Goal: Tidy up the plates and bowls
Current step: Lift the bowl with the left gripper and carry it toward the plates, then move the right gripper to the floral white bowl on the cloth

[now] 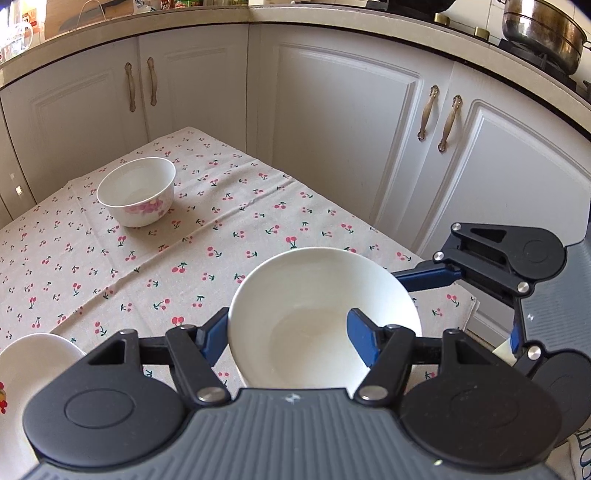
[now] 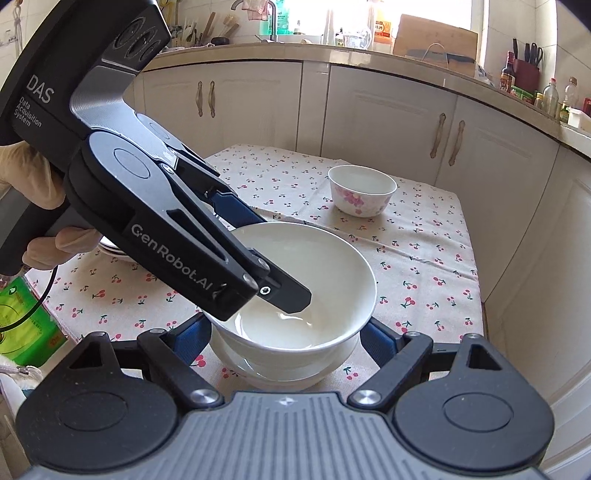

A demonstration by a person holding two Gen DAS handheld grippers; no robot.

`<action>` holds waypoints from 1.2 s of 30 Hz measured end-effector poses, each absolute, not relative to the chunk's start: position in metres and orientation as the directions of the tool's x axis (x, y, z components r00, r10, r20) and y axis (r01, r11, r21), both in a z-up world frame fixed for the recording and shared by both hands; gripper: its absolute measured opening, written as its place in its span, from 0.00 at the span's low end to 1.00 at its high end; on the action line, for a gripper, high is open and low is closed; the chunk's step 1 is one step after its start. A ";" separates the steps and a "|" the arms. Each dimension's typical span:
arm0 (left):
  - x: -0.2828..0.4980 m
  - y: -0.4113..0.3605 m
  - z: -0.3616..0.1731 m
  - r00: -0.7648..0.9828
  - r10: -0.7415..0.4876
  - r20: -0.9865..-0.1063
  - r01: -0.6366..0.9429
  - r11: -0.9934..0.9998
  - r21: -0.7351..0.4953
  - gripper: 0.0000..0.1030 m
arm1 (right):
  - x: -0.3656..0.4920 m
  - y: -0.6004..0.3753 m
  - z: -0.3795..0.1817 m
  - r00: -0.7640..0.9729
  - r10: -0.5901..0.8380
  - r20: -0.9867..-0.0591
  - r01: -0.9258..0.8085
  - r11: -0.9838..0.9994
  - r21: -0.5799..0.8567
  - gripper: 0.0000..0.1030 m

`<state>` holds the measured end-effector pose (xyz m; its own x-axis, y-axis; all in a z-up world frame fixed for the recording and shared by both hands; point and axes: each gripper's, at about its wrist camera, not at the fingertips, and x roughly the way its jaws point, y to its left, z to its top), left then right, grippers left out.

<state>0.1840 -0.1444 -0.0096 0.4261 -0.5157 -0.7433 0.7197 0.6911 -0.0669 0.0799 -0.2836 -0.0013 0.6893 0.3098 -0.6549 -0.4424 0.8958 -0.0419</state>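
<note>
1. Closest in, the left gripper point(image 1: 288, 321) is pinching the wall of a plain white bowl point(image 1: 314, 280): one blue finger point(image 1: 364, 339) sits inside the bowl and the other presses the outside of its rim, the jaws nearly together.
2. From the right wrist view, that bowl is sitting in a second white bowl point(image 2: 266, 373) of much the same shape, whose base is down at the cloth near the table's front edge.
3. Right gripper point(image 2: 284, 332) now: its jaws stand wide, one blue finger on each side of the two bowls, low beside the under one. The upper rim hides the pads, so I cannot tell if they press on it or only flank it.
4. Over to the far side of the cherry-print tablecloth point(image 1: 221, 229), a smaller flowered bowl point(image 1: 136, 192) stands upright by itself, well apart from the pair.
5. On the left edge of the left wrist view, a white plate point(image 1: 33, 354) with a red print pokes in just beside the gripper body; the right wrist view shows more than one rim stacked there.
6. A gloved hand point(image 2: 33, 177) is wrapped round the left gripper's handle.
7. Behind it all, white cabinet doors point(image 1: 332, 110) run around the corner, with a steel pot point(image 1: 543, 29) up on the counter.
</note>
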 end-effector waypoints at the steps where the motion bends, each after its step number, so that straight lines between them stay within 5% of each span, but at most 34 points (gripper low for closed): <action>1: 0.184 -0.144 -0.010 0.427 -0.515 -0.743 0.720 0.691 -0.065 0.64 | 0.080 -0.284 -0.002 0.688 0.310 -0.656 -0.442 0.896 -0.041 0.88; 25: 0.188 -0.146 -0.023 0.412 -0.514 -0.752 0.725 0.685 -0.071 0.65 | 0.086 -0.289 -0.014 0.668 0.332 -0.666 -0.440 0.898 0.007 0.88; 30: 0.188 -0.141 -0.019 0.415 -0.529 -0.741 0.730 0.679 -0.077 0.72 | 0.083 -0.291 -0.009 0.683 0.353 -0.639 -0.440 0.898 0.025 0.99; 36: 0.188 -0.130 -0.007 0.466 -0.523 -0.713 0.714 0.698 -0.046 0.79 | 0.079 -0.296 0.002 0.719 0.344 -0.604 -0.425 0.905 0.009 1.00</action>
